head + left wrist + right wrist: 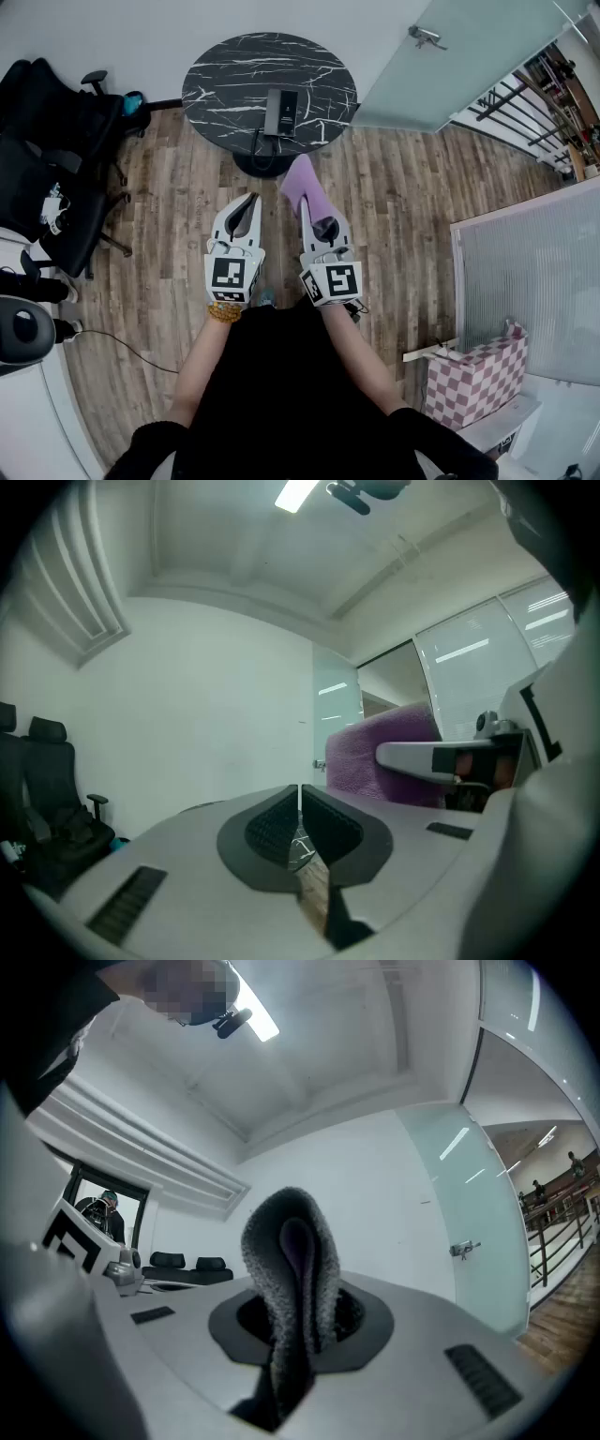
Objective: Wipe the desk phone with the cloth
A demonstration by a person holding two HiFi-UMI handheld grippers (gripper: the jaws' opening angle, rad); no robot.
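Observation:
A black desk phone (280, 112) lies on a round black marble table (225, 84), its cord hanging over the near edge. My right gripper (316, 212) is shut on a purple cloth (305, 186), which sticks up folded between the jaws (289, 1269). My left gripper (246, 208) is shut with nothing in it, its pads (299, 810) pressed together. Both grippers hover above the wooden floor, well short of the table. In the left gripper view the purple cloth (375, 757) shows at the right beside the other gripper.
Black office chairs (47, 169) stand at the left. At the lower right stands a pink checkered box (478, 375), next to a ribbed glass partition (525, 272). A glass door (450, 56) is at the upper right. Wooden floor (403, 187) surrounds the table.

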